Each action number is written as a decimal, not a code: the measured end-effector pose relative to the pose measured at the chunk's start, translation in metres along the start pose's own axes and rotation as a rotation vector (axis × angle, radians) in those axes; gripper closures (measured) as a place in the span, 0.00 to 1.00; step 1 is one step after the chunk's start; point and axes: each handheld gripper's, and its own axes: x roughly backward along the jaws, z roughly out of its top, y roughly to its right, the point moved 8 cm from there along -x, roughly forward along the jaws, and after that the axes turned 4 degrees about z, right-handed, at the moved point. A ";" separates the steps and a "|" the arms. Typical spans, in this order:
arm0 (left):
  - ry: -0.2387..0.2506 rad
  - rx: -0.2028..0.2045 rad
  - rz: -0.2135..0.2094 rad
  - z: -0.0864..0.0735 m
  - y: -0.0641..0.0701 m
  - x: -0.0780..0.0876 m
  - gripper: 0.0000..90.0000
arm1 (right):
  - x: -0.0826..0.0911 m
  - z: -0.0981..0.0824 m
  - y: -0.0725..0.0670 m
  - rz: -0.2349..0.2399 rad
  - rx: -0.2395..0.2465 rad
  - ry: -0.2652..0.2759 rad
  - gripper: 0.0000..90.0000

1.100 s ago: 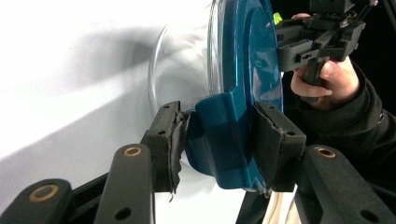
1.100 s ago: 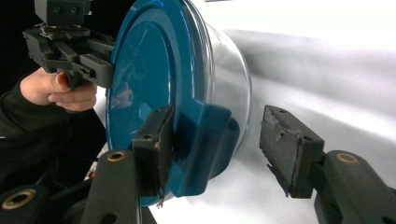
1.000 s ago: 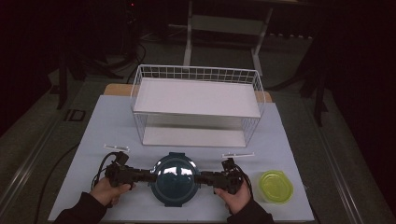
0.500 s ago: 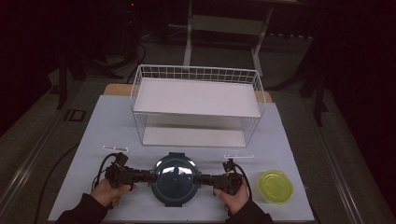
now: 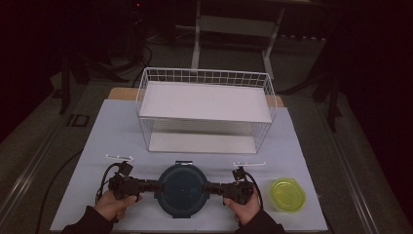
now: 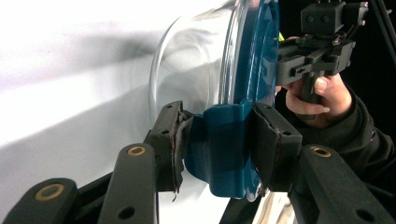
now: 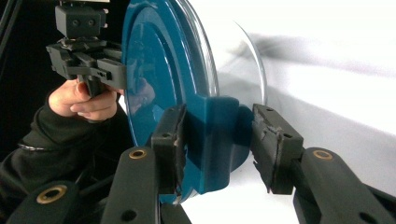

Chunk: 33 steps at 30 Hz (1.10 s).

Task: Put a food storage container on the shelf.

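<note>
I can read no text, label, brand, number or sign anywhere: my grippers, the blue-lidded glass container I hold between them, the wire basket shelf and the small yellow-green container at the right all carry no legible marking.

Lidded round container [image 5: 182,188] at near centre of table [image 5: 97,131], set between left gripper [image 5: 146,185] on its left and right gripper [image 5: 214,188] on its right, each clamped on a side latch tab. Wire shelf rack [image 5: 204,108] standing on far half of table, directly behind container and apart from it. Small lidded tub [image 5: 288,194] at near right, beside right gripper, clear of container.
</note>
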 end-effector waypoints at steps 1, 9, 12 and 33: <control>-0.001 -0.002 0.002 0.001 0.001 0.000 0.63 | 0.000 0.000 0.000 -0.004 0.006 0.000 0.62; 0.014 -0.017 -0.004 0.013 0.012 0.006 0.63 | 0.005 0.006 -0.005 0.003 0.016 0.018 0.62; 0.022 -0.022 -0.010 0.019 0.018 0.007 0.64 | 0.012 0.013 -0.011 0.003 0.022 0.037 0.62; 0.074 -0.055 -0.038 0.060 0.053 0.018 0.64 | 0.047 0.057 -0.044 -0.023 0.078 0.105 0.63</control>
